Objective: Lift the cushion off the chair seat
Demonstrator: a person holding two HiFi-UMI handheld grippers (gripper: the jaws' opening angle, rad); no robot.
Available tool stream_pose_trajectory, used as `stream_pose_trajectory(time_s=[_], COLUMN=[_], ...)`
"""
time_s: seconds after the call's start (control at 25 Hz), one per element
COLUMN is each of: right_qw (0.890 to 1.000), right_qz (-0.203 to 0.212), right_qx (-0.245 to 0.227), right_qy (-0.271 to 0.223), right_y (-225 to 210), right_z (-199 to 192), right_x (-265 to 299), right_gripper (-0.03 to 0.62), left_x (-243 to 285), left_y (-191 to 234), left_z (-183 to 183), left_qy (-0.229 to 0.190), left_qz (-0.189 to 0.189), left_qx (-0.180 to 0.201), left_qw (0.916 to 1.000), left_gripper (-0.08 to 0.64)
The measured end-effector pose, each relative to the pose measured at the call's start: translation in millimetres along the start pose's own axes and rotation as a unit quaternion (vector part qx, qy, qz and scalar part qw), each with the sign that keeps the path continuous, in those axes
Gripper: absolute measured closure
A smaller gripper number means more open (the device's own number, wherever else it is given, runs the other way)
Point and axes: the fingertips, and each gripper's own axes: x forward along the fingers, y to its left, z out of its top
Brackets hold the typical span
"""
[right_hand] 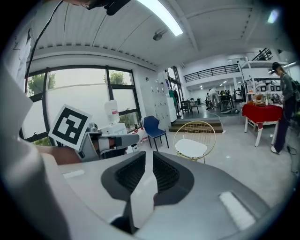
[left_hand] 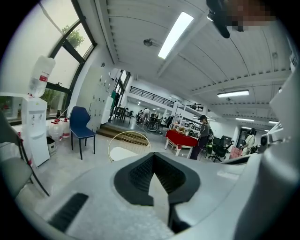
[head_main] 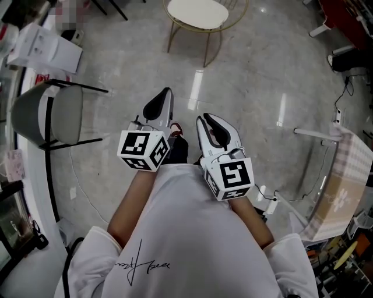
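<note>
A white round cushion lies on the seat of a gold wire chair at the top of the head view, well beyond both grippers. It shows small in the left gripper view, cushion, and in the right gripper view, cushion. My left gripper is held out in front of the person's body with its jaws shut and nothing between them; the same gripper points toward the chair. My right gripper hangs beside it, and this gripper shows a narrow gap between its pads, holding nothing.
A grey chair stands at the left beside a white counter edge. A white box sits at the top left. A table with a checked cloth is at the right. Farther off are a blue chair, a red table and a standing person.
</note>
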Motion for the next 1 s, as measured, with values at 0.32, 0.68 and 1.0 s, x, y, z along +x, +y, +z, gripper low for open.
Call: stream_pose_trajectory(time_s=[0.32, 0.68, 1.0], right_qw=[0.999, 0.998, 0.995], right_qz=[-0.039, -0.063, -0.086], right_qx=[0.001, 0.011, 0.028], right_qy=[-0.012, -0.025, -0.03], right_y=[-17, -22, -41], right_z=[30, 51, 62], right_x=[48, 86, 98], right_gripper=[0.546, 0.586, 0.588], left_x=[21, 26, 42], left_y=[41, 84, 94], left_z=[30, 45, 52], left_qy=[-0.001, 0.005, 0.011], left_qz=[-0.023, -0.028, -0.04], left_qx=[0.025, 0.027, 0.022], left_qw=[0.9994, 0.9992, 0.9989], left_gripper=[0.557, 0.557, 0.557])
